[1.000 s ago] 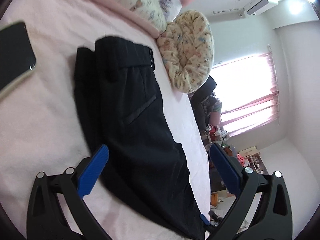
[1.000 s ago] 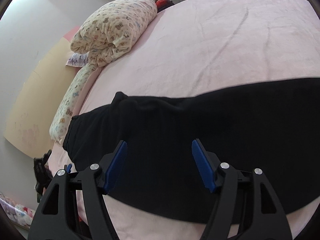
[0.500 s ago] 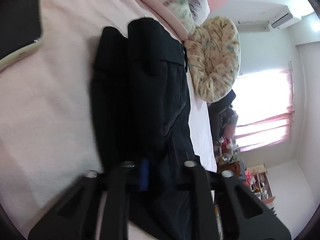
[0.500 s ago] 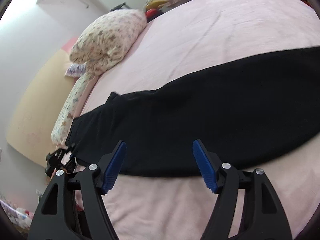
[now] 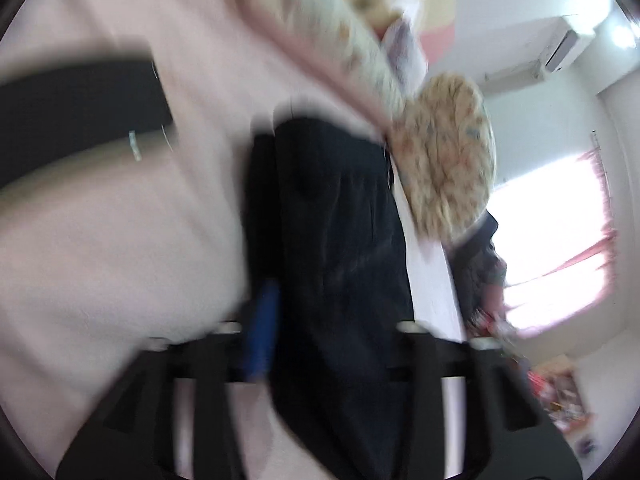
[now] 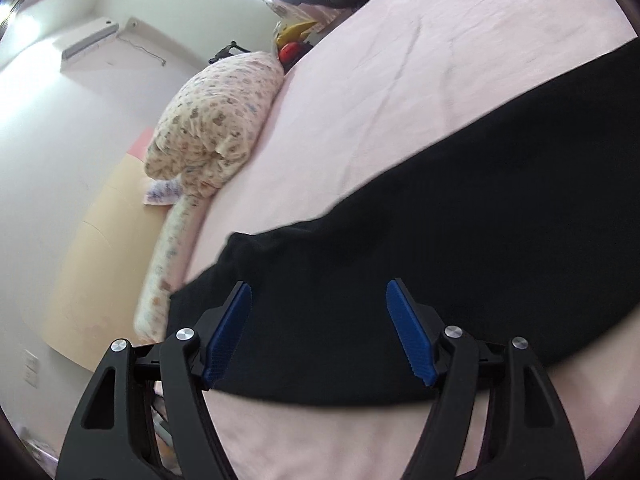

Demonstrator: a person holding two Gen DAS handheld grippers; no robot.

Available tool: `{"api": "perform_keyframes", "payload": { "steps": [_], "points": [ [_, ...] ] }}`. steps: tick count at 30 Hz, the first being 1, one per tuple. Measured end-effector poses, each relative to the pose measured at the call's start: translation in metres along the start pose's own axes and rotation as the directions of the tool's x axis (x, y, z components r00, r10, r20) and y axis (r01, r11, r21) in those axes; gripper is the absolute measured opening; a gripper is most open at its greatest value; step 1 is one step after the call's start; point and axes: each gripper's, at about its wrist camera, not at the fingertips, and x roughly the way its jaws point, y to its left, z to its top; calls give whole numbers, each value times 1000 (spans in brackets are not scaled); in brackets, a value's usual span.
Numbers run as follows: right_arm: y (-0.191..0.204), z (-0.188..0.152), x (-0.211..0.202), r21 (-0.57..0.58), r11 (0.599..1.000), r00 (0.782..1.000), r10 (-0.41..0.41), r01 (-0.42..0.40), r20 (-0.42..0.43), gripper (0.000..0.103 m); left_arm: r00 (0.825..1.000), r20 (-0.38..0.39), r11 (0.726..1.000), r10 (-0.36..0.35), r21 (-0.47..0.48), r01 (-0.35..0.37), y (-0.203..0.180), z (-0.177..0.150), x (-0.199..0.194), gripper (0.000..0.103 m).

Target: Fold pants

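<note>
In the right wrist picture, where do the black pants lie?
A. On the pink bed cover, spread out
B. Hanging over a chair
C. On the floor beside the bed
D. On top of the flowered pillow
A: the black pants lie stretched out flat across the pink bed cover, apart from the flowered pillow that sits further back near the wall.

Matt black cloth pants (image 6: pixel 460 248) lie on a soft, fuzzy pink bed sheet (image 6: pixel 400 80); the right claw (image 6: pixel 320 330) has ribbed blue pads (image 6: pixel 408 328) and shiny metal rivets (image 6: pixel 453 332).
</note>
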Motion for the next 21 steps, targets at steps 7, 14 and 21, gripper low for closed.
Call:
{"api": "perform_keyframes", "payload": {
  "steps": [7,14,21],
  "points": [
    [22,34,82,-9,999,998,-39,38,-50,72,975,149,952,-163,283,115,-42,-13,-39,100],
    [-57,63,65,165,976,989,-146,142,13,37,992,-77,973,96,216,-78,-33,-16,27,101],
    [-73,48,-48,114,980,926,-192,163,326,89,994,-53,977,95,198,-83,-24,-15,20,100]
  ]
}}
